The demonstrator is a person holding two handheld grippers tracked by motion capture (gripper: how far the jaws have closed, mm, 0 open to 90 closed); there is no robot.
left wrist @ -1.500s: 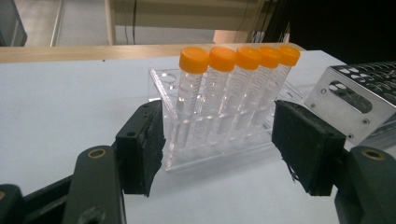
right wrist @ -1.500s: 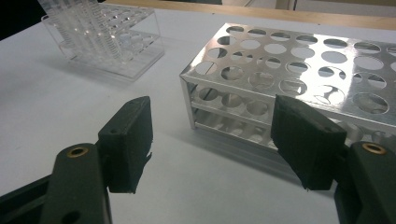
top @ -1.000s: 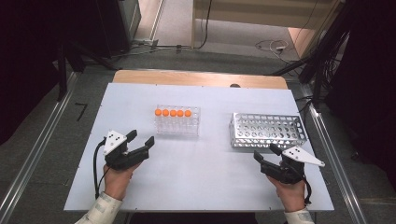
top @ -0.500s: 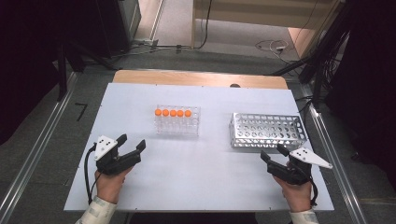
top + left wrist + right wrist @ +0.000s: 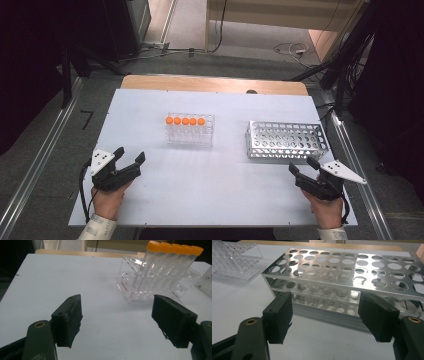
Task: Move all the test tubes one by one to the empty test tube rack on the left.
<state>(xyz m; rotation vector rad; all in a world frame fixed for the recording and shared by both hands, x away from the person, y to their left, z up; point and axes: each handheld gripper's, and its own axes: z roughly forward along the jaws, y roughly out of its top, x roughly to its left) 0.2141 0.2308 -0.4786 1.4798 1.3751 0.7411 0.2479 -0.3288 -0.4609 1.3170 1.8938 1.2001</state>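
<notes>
Table: pale blue-white tabletop (image 5: 215, 180), wooden far edge.
Floor: grey, cables beyond.
Left gripper (image 5: 129, 156): jaws apart, empty.
Right gripper (image 5: 303, 166): jaws apart, empty.

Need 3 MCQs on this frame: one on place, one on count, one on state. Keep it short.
1. Where does the metal rack stand relative to the clear rack?
A. to its right
B. to its left
C. stacked on it

2. How many orange-capped tubes does the clear rack hold?
A. two
B. five
C. eight

3. What state is the left claw in?
A. shut on a tube
B. shut on nothing
C. open, holding nothing

Key: 1 A, the high view shows the metal rack on the right half of the table. 2 B, five orange caps stand in one row. 3 C, the left gripper view shows its jaws wide apart over bare table.
</notes>
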